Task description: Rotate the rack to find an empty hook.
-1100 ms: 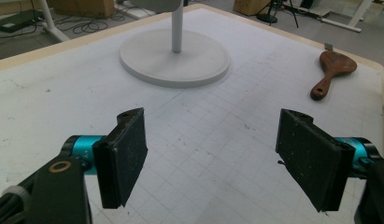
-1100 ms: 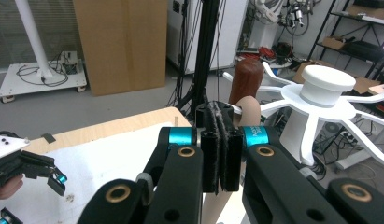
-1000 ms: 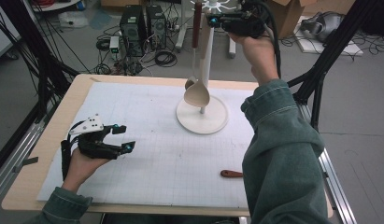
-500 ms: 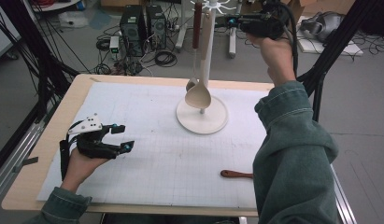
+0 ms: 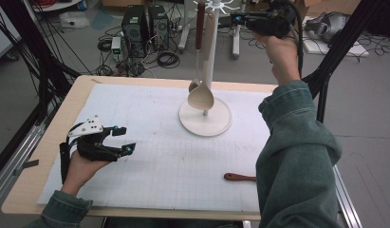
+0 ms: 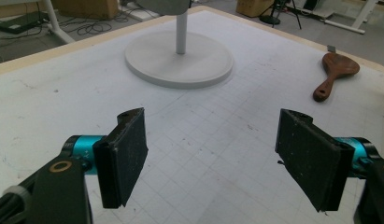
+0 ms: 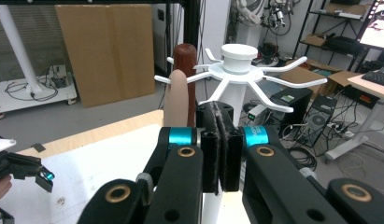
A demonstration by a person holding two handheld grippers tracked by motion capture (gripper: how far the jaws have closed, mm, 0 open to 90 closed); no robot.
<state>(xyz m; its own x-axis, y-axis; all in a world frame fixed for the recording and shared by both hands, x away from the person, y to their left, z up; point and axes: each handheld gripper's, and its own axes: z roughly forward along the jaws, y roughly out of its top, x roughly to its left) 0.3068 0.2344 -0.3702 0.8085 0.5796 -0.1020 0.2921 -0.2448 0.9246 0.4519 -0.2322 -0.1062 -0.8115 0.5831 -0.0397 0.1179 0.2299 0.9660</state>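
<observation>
- The right tongs [image 5: 236, 19] are held high above the far edge of the surface [image 5: 55, 190], level with the top of the white rack [image 5: 205, 124], and they point toward its crown of hooks.
- In the right gripper view the right tongs [image 7: 221, 149] have their two black pads pressed flat together with nothing between them: fully closed and empty.
- Just beyond those closed pads, in that same view, stand the tops of two handles hung at the rack's hooks [image 7: 236, 70]: a pale wooden spoon [image 7: 175, 100] in front and a dark brown spoon [image 7: 185, 65] right behind it.
- From the high view the pale wooden spoon [image 5: 202, 95] hangs straight down beside the rack's pole, its bowl low, just above the round base; the dark brown spoon [image 5: 199, 33] hangs beside it, its bowl partly hidden behind the pale one.
- The tongs' tips are near the handle tops but apart from them; they touch neither spoon.
- The left tongs [image 5: 122, 140] rest low at the near left of the white gridded mat [image 5: 159, 166], held in the person's left hand, pointing toward the rack.
- In the left gripper view the left tongs [image 6: 222, 163] stand wide apart and empty, with bare mat between the pads.
- A third dark wooden spoon [image 5: 239, 177] lies flat on the mat near the front right, partly covered by the green sleeve [image 5: 297, 156]; the left gripper view shows it [image 6: 337, 72] well apart from the rack's base [image 6: 179, 58].
</observation>
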